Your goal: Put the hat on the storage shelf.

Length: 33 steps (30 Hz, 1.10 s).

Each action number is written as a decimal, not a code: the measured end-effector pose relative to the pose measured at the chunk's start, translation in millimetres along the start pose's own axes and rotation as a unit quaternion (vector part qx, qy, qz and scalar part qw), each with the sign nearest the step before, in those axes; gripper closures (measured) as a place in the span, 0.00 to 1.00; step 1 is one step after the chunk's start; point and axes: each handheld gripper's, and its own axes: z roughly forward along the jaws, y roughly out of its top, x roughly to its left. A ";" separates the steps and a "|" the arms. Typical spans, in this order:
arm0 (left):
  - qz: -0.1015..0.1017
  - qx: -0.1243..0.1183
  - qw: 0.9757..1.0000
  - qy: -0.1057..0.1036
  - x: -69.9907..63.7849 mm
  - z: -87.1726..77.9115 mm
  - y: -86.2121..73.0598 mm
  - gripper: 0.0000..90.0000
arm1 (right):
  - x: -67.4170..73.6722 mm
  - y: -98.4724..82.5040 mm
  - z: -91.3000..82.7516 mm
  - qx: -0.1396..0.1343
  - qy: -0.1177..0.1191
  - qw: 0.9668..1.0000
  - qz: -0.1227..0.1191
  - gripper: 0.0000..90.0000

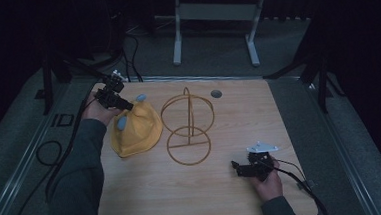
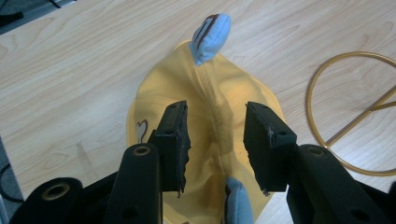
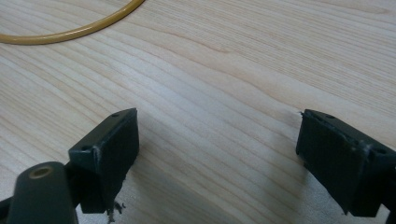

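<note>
Jaws of the left gripper [image 2: 212,140] straddle the raised crown of a yellow hat [image 1: 136,131] lying on the worktop [image 1: 233,185] beside a wire stand [image 1: 188,127], not yet pinching; the right gripper [image 3: 217,154] rests released; lifting remains.

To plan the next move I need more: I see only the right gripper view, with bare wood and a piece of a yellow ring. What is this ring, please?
Observer: It is the flat base of a gold wire stand; more hoops rise upright above it.
Operator: Where is the left claw?
Observer: The left claw is over a yellow hat. Its jaws are on either side of the raised middle fold, not yet pressing it.
Operator: Does the hat touch the stand?
Observer: In the high view the hat lies close beside the stand, on its left. I cannot tell whether they touch.
</note>
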 end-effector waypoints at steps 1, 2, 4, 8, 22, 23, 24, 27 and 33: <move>-0.001 0.001 1.000 -0.002 0.1 0.3 0.6 0.67 | 0.0 0.0 0.0 0.000 0.000 1.000 0.000 0.14; 0.000 0.003 1.000 -0.002 0.5 0.5 1.2 0.66 | 0.0 0.0 0.0 0.000 0.000 1.000 0.000 0.15; 0.000 0.006 1.000 -0.001 0.5 1.0 2.2 0.66 | 0.0 0.0 0.0 0.000 0.000 1.000 0.000 0.15; 0.001 0.012 1.000 -0.002 0.2 2.2 3.9 0.66 | 0.0 0.0 0.0 0.000 0.000 1.000 0.000 0.15; -0.010 0.020 1.000 0.001 -1.6 10.9 6.4 0.65 | 0.0 0.0 0.0 0.000 0.000 1.000 0.000 0.15; -0.008 0.020 1.000 0.001 -2.0 11.3 6.4 0.66 | 0.0 0.0 0.0 0.000 0.000 1.000 0.000 0.15; -0.008 0.020 1.000 0.002 -2.3 11.5 6.5 0.66 | 0.0 0.0 0.0 0.000 0.000 1.000 0.000 0.14; -0.007 0.021 1.000 0.002 -3.1 12.6 6.8 0.66 | 0.0 0.0 0.0 0.000 0.000 1.000 0.000 0.14; -0.007 0.027 1.000 0.003 -3.8 16.6 7.6 0.67 | 0.0 0.0 0.0 0.000 0.000 1.000 0.000 0.15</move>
